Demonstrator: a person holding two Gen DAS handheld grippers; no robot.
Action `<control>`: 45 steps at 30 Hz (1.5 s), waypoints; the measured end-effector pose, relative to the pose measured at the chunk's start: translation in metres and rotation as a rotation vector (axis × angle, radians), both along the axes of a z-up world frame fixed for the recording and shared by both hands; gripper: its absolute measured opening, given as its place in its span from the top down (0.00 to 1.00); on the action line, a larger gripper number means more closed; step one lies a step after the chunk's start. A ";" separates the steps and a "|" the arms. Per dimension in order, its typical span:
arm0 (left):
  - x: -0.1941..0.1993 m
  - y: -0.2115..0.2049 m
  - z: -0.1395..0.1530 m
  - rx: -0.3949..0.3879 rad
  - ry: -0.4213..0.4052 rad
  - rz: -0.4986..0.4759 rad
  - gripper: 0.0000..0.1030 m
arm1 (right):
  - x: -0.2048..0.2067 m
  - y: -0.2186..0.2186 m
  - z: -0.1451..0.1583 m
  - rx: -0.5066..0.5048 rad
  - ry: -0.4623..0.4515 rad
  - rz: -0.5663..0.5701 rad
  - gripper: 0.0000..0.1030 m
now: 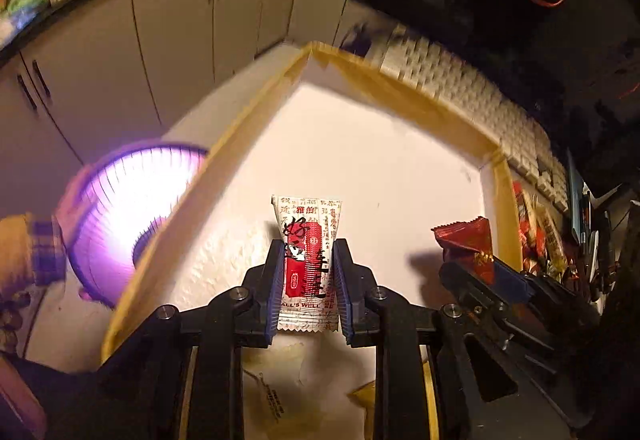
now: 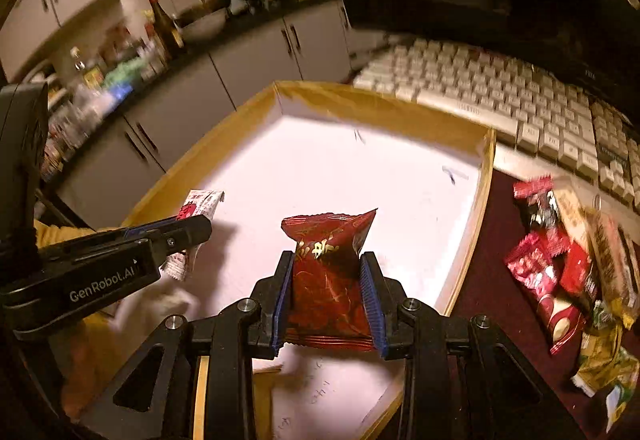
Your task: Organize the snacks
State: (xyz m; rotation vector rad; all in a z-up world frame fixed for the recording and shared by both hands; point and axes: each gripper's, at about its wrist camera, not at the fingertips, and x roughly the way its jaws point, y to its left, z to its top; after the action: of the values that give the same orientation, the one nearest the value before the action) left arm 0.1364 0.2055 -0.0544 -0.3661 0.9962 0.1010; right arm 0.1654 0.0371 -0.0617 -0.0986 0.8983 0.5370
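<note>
Tongs (image 1: 307,272) pinch crinkly sachet (image 1: 307,240); glossy red packet (image 2: 328,280) clamped.

The left tool (image 1: 306,280) is matt black plastic with ribbed blue pads (image 1: 275,292) and bright metal pivot pins (image 1: 239,294), and it pinches a glossy white-and-red plastic sachet (image 1: 307,260) with crimped, serrated ends. The right tool (image 2: 327,294), of the same make, grips a shiny, crinkled dark red foil packet (image 2: 328,280). Under both lies a tray (image 2: 384,107) with a rough white textured floor and smooth tan, tape-like rims; beside the tray sit a matt off-white plastic keyboard (image 2: 500,91) and glossy snack wrappers (image 2: 560,272).
</note>
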 end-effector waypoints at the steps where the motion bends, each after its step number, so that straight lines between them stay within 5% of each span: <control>1: 0.000 0.001 -0.002 -0.008 0.015 0.003 0.79 | -0.003 0.002 0.000 -0.021 -0.019 -0.001 0.65; 5: -0.005 -0.002 -0.005 0.042 0.034 0.015 0.71 | -0.009 0.007 -0.002 -0.056 -0.053 0.009 0.63; 8: -0.012 -0.005 -0.001 0.049 0.034 0.009 0.61 | -0.013 -0.003 0.006 0.009 -0.043 0.016 0.56; 10: -0.025 -0.010 0.013 0.068 -0.039 0.015 0.61 | -0.025 -0.019 0.018 0.080 -0.073 0.010 0.46; 14: -0.056 -0.040 0.041 0.148 -0.194 -0.001 0.42 | -0.057 -0.061 0.031 0.184 -0.129 -0.008 0.37; 20: -0.081 -0.095 0.057 0.037 -0.281 -0.142 0.41 | -0.104 -0.154 0.037 0.330 -0.148 -0.103 0.37; 23: -0.085 -0.130 0.059 0.025 -0.278 -0.238 0.32 | -0.108 -0.194 0.034 0.344 -0.122 -0.171 0.36; 33: -0.087 -0.185 0.058 0.061 -0.238 -0.322 0.32 | -0.083 -0.265 0.011 0.377 0.007 -0.383 0.36; 40: -0.090 -0.182 0.051 0.079 -0.236 -0.310 0.32 | -0.044 -0.271 0.000 0.409 0.122 -0.490 0.58; 45: -0.090 -0.174 0.047 0.059 -0.216 -0.291 0.32 | -0.032 -0.262 -0.014 0.392 0.158 -0.513 0.62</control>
State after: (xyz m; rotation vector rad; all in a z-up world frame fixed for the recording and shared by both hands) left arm 0.0469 0.0313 -0.0076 -0.1713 0.8208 -0.1694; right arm 0.1335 -0.2247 -0.0759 0.5248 0.9130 0.2328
